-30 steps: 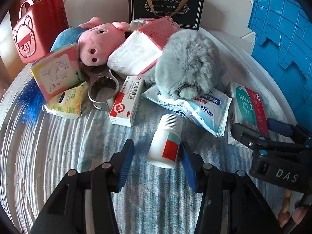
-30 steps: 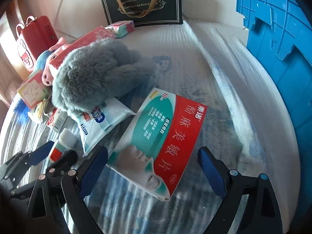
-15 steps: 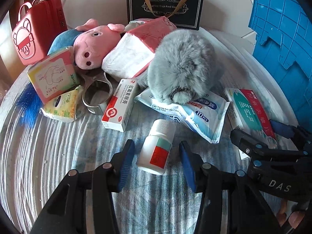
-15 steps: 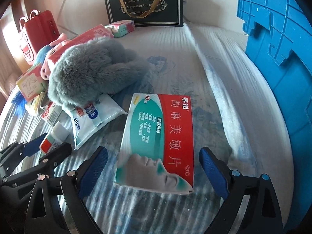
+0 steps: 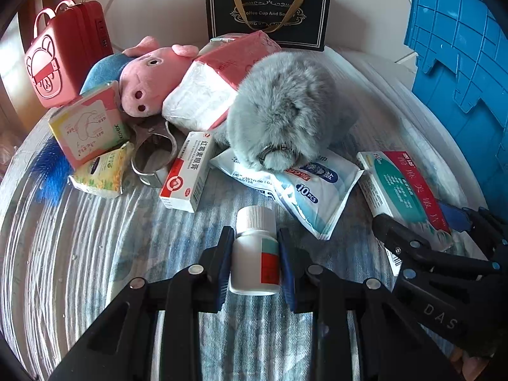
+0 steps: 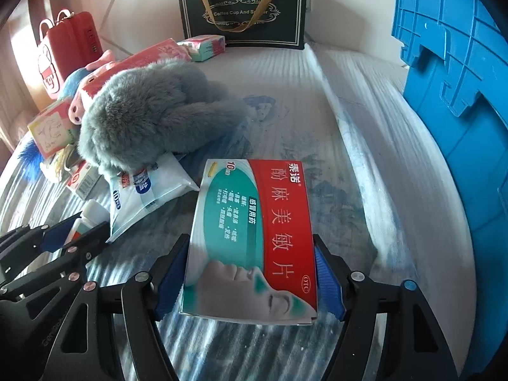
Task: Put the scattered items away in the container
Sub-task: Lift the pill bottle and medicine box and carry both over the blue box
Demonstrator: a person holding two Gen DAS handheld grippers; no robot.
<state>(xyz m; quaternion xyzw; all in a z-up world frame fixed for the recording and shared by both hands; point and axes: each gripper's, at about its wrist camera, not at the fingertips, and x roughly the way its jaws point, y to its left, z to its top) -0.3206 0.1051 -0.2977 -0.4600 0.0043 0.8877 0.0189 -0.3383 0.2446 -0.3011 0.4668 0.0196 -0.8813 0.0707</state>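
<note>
just in front of the grey plush toy (image 5: 282,111): left hand-held gripper (image 5: 254,263) closing on the white pill bottle (image 5: 256,250), pads at its sides. just right of the toy, right hand-held gripper (image 6: 250,273) closing on the flat medicine box (image 6: 254,231), pads at its long edges. blue container (image 6: 460,95) well to the right. likely trouble: smooth round bottle twisting out on lifting; thin box buckling or tilting if squeezed off-centre.

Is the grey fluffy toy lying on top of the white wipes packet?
Yes, in the left wrist view the grey fluffy toy rests on the upper part of the white wipes packet, covering part of its print.
</note>
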